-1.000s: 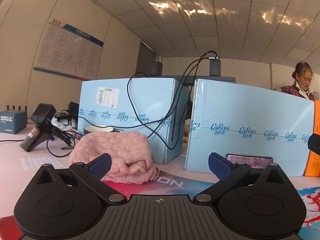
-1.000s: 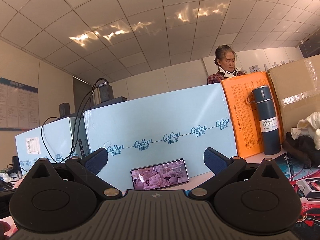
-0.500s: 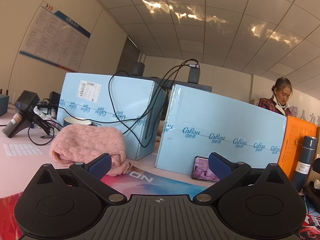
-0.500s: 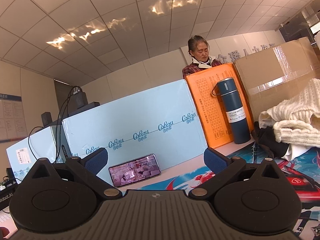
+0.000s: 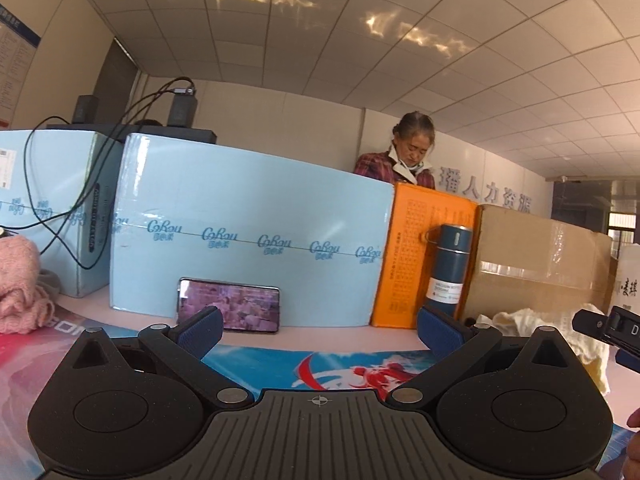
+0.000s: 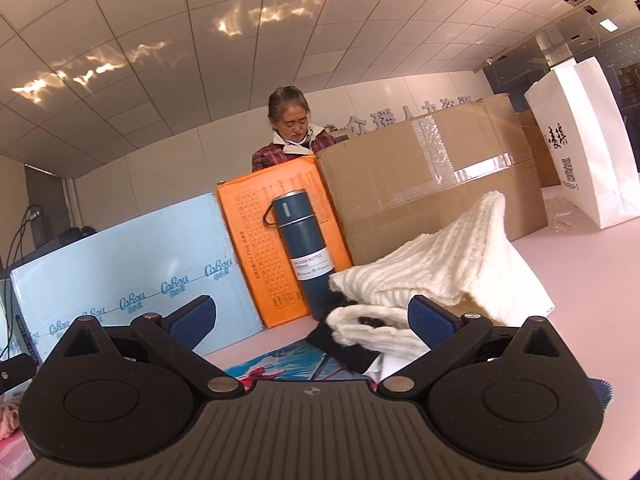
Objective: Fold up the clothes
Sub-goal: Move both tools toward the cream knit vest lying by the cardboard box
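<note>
left hand-held gripper (image 5: 318,330): released, jaws spread wide, nothing between the pads, hanging above the printed mat (image 5: 336,364) on the table (image 5: 616,376).
right hand-held gripper (image 6: 311,320): released likewise and empty; its right pad sits just in front of the white knit garment (image 6: 444,280), not touching it as far as can be judged.
change noted: over the last second both views have swung rightward. the pink knit garment (image 5: 18,284), formerly central in the left view, is now at that view's far left edge; the white knit garment, absent from the right view a second ago, now fills the ground ahead of the right tool.
meaning for task: judged as a turn from the pink item toward the white one; pick-up not yet begun, no fold started on it.
task item, position: white knit garment lies on the table just right of the blue bottle (image 6: 304,248), in front of the brown carton (image 6: 432,184).
task item, appearance: cream, ribbed, thick; heaped and unfolded, one part peaked upward, a rolled edge nearest the tool, a dark cloth (image 6: 340,344) beneath it.
further back: orange box (image 6: 276,216) and pale blue box (image 6: 132,264) stand left of the bottle; a woman (image 6: 292,128) stands behind them.
</note>
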`<control>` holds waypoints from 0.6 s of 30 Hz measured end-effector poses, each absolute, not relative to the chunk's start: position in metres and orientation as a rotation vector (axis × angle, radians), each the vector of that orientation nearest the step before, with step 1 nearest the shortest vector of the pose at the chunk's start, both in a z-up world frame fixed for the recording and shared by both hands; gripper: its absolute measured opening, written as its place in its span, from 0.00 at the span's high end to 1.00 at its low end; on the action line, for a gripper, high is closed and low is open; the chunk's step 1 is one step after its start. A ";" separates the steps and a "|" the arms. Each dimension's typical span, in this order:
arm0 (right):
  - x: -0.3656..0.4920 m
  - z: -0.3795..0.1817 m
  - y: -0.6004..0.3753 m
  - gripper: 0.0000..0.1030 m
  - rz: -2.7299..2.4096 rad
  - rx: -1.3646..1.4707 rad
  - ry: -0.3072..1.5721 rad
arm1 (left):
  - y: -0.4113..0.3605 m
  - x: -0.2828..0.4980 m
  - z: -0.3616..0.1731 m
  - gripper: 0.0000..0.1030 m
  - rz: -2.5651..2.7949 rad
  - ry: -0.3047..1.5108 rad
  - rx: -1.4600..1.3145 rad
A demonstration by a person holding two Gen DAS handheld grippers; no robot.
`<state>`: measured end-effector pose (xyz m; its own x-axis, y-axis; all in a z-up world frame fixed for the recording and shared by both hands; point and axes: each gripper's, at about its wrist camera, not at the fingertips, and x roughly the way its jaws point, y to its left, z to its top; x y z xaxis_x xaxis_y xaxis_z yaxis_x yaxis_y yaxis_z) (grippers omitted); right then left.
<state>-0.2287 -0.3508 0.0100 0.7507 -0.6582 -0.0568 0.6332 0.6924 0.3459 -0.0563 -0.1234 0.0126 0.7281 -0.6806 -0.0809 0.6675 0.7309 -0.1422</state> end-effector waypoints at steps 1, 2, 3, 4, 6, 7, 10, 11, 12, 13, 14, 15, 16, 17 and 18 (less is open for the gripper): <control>-0.235 0.010 -0.362 0.00 -0.755 0.365 -0.069 | -0.132 -0.057 0.014 0.00 -0.783 0.129 -0.094; -0.239 0.010 -0.373 0.00 -0.783 0.370 -0.063 | -0.141 -0.059 0.015 0.00 -0.809 0.124 -0.087; -0.243 0.011 -0.382 0.00 -0.806 0.375 -0.057 | -0.150 -0.060 0.017 0.00 -0.834 0.120 -0.080; -0.247 0.011 -0.392 0.00 -0.830 0.379 -0.050 | -0.159 -0.061 0.019 0.00 -0.860 0.115 -0.073; -0.250 0.012 -0.410 0.00 -0.862 0.389 -0.032 | -0.179 -0.059 0.024 0.00 -0.921 0.137 -0.073; -0.250 0.013 -0.420 0.00 -0.882 0.403 -0.019 | -0.189 -0.059 0.027 0.00 -0.952 0.148 -0.073; -0.244 0.017 -0.445 0.00 -0.933 0.439 0.042 | -0.214 -0.050 0.031 0.00 -1.032 0.222 -0.104; -0.238 0.020 -0.452 0.00 -0.934 0.430 0.075 | -0.219 -0.047 0.030 0.00 -1.041 0.244 -0.123; -0.230 0.024 -0.455 0.00 -0.927 0.407 0.102 | -0.225 -0.044 0.029 0.00 -1.048 0.266 -0.144; -0.221 0.026 -0.457 0.00 -0.913 0.378 0.127 | -0.231 -0.041 0.028 0.00 -1.056 0.289 -0.164; -0.209 0.026 -0.459 0.00 -0.896 0.348 0.154 | -0.234 -0.038 0.026 0.00 -1.053 0.313 -0.186; -0.197 0.026 -0.460 0.00 -0.878 0.318 0.182 | -0.237 -0.034 0.023 0.00 -1.050 0.336 -0.205; -0.185 0.026 -0.462 0.00 -0.859 0.288 0.209 | -0.239 -0.031 0.019 0.00 -1.050 0.354 -0.216; -0.173 0.026 -0.463 0.00 -0.841 0.258 0.236 | -0.240 -0.028 0.016 0.00 -1.051 0.372 -0.227; -0.162 0.026 -0.465 0.00 -0.822 0.229 0.263 | -0.242 -0.025 0.013 0.00 -1.048 0.383 -0.227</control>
<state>-0.1616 -0.4647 0.0262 0.6515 -0.6892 -0.3170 0.7454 0.6594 0.0983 -0.0253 -0.2420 0.0128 0.4421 -0.8746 -0.1992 0.7967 0.4849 -0.3607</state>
